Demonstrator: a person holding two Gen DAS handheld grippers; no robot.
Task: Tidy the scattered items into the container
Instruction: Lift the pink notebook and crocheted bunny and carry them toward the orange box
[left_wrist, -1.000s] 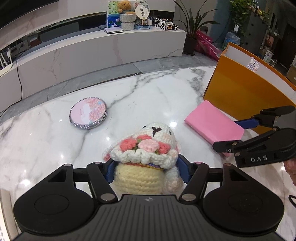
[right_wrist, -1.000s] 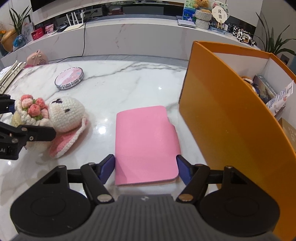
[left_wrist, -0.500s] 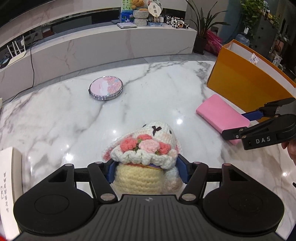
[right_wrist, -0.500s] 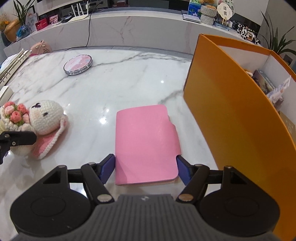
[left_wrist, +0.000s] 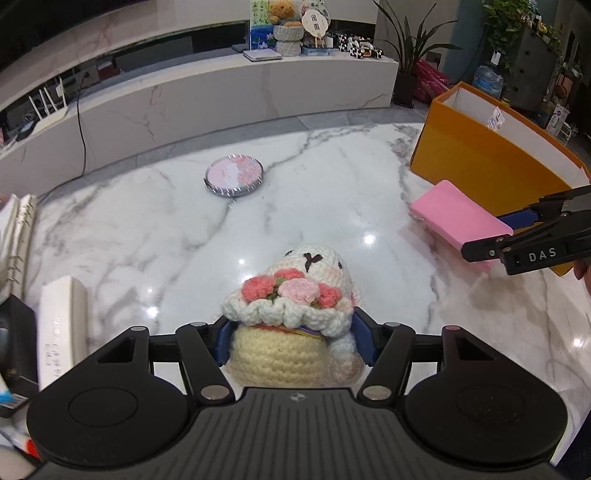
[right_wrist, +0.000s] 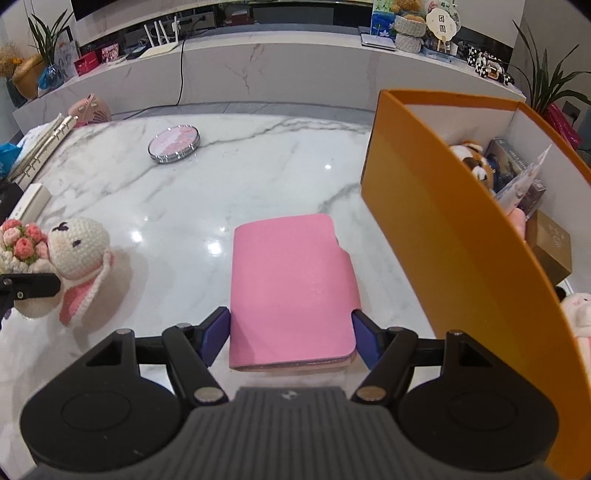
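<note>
My left gripper (left_wrist: 295, 341) is shut on a crocheted bunny (left_wrist: 295, 314) with pink flowers and holds it above the marble table (left_wrist: 147, 236). The bunny also shows at the left of the right wrist view (right_wrist: 70, 258). My right gripper (right_wrist: 291, 336) is shut on a pink wallet (right_wrist: 291, 291), lifted off the table beside the orange box (right_wrist: 443, 229). The wallet (left_wrist: 458, 218) and the right gripper (left_wrist: 509, 236) show in the left wrist view in front of the orange box (left_wrist: 487, 162). A round pink mirror (left_wrist: 234, 177) lies on the table further back.
The orange box holds a plush toy (right_wrist: 476, 166), small boxes and cards. A ring binder (left_wrist: 18, 236), a white box (left_wrist: 61, 325) and dark items lie at the table's left edge. A low marble counter (left_wrist: 221, 96) runs behind the table.
Both grippers have risen and pulled back with their loads. The table looks further away, and the binder and white box have come into the left view. The box interior shows more.
</note>
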